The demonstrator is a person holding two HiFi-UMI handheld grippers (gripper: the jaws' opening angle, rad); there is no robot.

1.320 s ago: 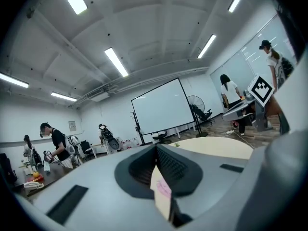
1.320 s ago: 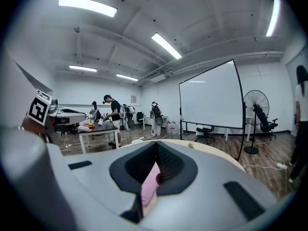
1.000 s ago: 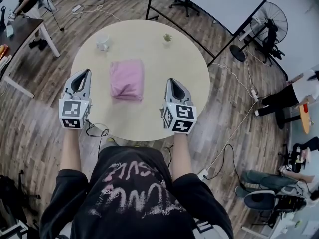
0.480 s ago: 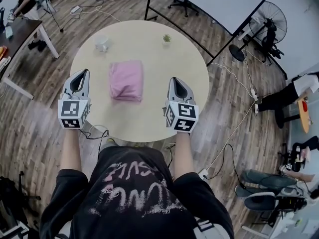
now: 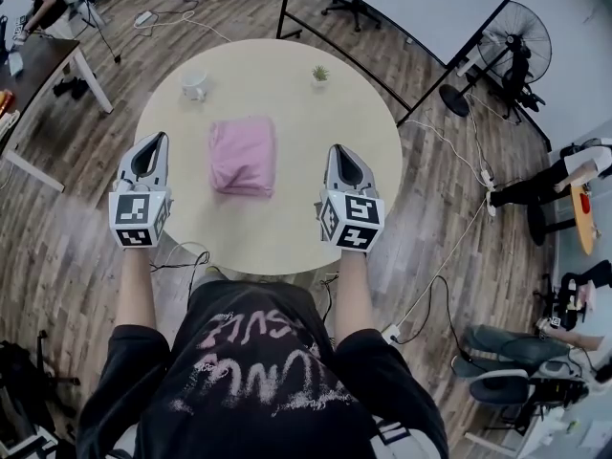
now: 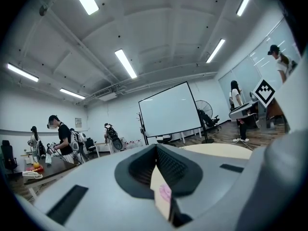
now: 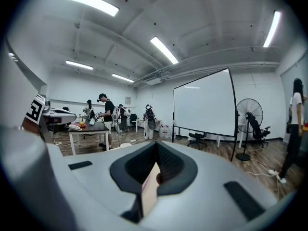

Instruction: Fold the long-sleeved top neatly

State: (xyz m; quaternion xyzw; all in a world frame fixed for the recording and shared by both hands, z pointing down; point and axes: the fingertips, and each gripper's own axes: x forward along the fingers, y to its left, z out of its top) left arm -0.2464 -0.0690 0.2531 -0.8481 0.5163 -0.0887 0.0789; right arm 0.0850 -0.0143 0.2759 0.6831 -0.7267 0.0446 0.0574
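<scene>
A pink long-sleeved top lies folded into a compact rectangle near the middle of the round beige table. My left gripper hovers at the table's left edge, shut and empty, well apart from the top. My right gripper is held over the table's right side, also shut with nothing in it. Both point away from me, level. In the left gripper view the jaws meet, and a sliver of the pink top shows through the slot. In the right gripper view the jaws are likewise closed.
A white cup and a small potted plant stand at the table's far side. A whiteboard frame and a fan stand beyond the table on the right. Cables trail on the wooden floor. People work at a desk far left.
Both grippers have barely shifted; the top lies as before.
</scene>
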